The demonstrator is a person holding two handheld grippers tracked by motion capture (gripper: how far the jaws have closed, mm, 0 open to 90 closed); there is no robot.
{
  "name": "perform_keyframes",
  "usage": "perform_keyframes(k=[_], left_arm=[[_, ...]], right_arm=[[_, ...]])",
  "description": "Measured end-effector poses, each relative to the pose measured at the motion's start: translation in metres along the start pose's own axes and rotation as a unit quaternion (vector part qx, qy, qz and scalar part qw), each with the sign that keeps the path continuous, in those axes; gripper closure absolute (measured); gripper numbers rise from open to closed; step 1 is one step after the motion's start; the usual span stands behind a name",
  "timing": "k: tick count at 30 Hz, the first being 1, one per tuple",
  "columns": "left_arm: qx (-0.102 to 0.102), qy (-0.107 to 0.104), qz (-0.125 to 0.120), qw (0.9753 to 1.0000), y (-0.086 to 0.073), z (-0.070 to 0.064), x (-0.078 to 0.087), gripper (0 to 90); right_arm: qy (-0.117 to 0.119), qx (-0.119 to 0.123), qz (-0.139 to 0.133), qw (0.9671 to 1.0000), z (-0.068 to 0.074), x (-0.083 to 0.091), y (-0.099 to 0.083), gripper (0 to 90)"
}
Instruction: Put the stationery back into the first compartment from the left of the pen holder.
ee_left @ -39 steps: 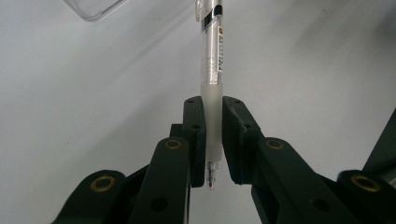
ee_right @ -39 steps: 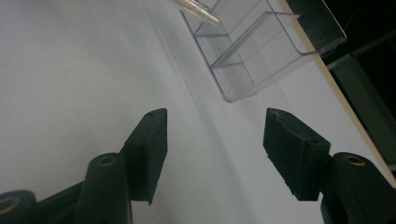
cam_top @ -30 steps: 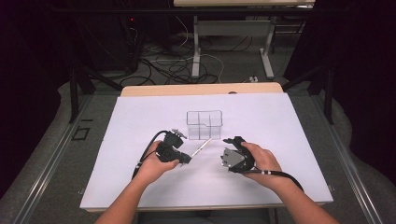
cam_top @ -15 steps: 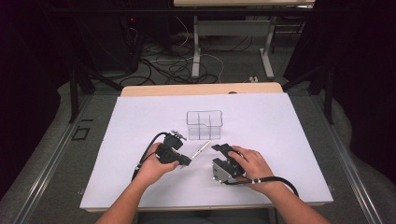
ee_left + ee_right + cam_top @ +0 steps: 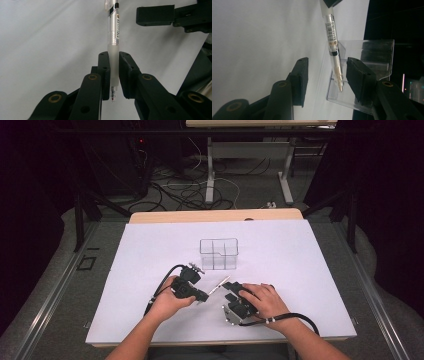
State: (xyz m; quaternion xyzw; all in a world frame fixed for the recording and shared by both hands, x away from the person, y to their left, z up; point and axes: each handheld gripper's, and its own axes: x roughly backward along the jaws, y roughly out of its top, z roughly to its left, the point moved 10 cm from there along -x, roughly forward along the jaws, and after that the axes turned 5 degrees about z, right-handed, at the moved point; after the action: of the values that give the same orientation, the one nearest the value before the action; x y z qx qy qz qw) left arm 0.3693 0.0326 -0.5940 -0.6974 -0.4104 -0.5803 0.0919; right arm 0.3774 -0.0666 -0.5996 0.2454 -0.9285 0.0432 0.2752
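From the high view I see my left gripper [image 5: 199, 296] holding a slim clear plastic pen [image 5: 219, 284] just above the white paper-covered table [image 5: 300, 270]. The pen slants up toward the clear, divided acrylic organiser box [image 5: 219, 253], with my right gripper [image 5: 231, 290] just beside its free end. At this size I can't tell whether the right jaws touch the pen.

In the left gripper view, the jaws of the left gripper [image 5: 113, 72] are nearly closed, clamped on the frosted grip section of the pen [image 5: 113, 37], its tip poking out below. The top of the pen is cut off by the frame edge, and the other gripper's black jaw [image 5: 155, 15] sits near it.

In the right gripper view, the right gripper [image 5: 327, 80] stands wide open, empty, the pen [image 5: 333, 50] passing between its jaws closer to the right one, the box [image 5: 372, 62] behind.

My worry: the left hold is low near the tip, so if I close the right jaws off-centre the pen may pivot or slip out. It could also knock the light box, whose compartments I can't make out here.
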Motion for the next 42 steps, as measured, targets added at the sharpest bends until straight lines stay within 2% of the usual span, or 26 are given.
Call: perform_keyframes(k=[1,2,3,9,11,12,15,16,18,20,21,26,36,38,42], left_arm=[[-0.006,0.001,0.005,1.0,0.0,0.0,0.0,80.3],[-0.005,-0.001,0.007,1.0,-0.001,-0.001,-0.001,80.3],[-0.006,0.0,0.009,0.9999,-0.001,-0.002,-0.002,80.3],[-0.011,-0.01,0.009,0.9998,0.001,-0.011,-0.007,80.3],[-0.012,-0.014,0.009,0.9998,0.002,-0.014,-0.007,80.3],[-0.015,-0.014,0.01,0.9997,0.001,-0.015,-0.007,80.3],[-0.019,-0.019,0.012,0.9996,0.002,-0.019,-0.008,80.3],[-0.021,-0.018,0.01,0.9996,0.002,-0.021,-0.008,80.3],[-0.022,-0.021,0.011,0.9995,0.003,-0.023,-0.009,80.3],[-0.027,-0.023,0.01,0.9993,0.003,-0.025,-0.009,80.3],[-0.026,-0.024,0.012,0.9993,0.003,-0.026,-0.01,80.3],[-0.026,-0.023,0.011,0.9993,0.004,-0.026,-0.01,80.3],[-0.03,-0.021,0.011,0.9993,0.004,-0.026,-0.011,80.2],[-0.024,-0.023,0.009,0.9994,0.005,-0.026,-0.01,79.8],[-0.014,-0.028,-0.009,0.9995,0.007,-0.023,-0.006,72.3]], right_arm=[[0.007,0.009,0.007,0.9999,0.002,0.0,0.0,52.4],[-0.001,0.011,0.001,0.9999,0.002,-0.001,0.001,53.3],[0.01,0.019,0.009,0.9997,0.003,-0.001,0.0,54.2],[0.009,0.037,0.011,0.9992,0.006,-0.004,0.002,57.9],[-0.001,0.037,0.009,0.9993,0.005,-0.005,0.003,58.7],[0.009,0.04,0.013,0.9991,0.006,-0.005,0.003,59.1],[0.01,0.04,0.014,0.9991,0.007,-0.005,0.003,61.4],[0.017,0.029,0.022,0.9992,0.01,-0.004,0.002,62.4],[0.012,0.04,0.017,0.999,0.008,-0.005,0.003,65.6],[0.013,0.041,0.023,0.9988,0.009,-0.006,0.002,68.7],[0.015,0.033,0.033,0.9988,0.011,-0.005,0.0,69.9],[0.013,0.05,0.034,0.9981,0.009,-0.007,-0.001,77.8],[0.02,0.053,0.037,0.9977,0.012,-0.008,-0.001,79.1],[0.02,0.054,0.039,0.9976,0.012,-0.008,-0.002,79.1],[0.019,0.054,0.041,0.9975,0.011,-0.008,-0.003,79.1]])
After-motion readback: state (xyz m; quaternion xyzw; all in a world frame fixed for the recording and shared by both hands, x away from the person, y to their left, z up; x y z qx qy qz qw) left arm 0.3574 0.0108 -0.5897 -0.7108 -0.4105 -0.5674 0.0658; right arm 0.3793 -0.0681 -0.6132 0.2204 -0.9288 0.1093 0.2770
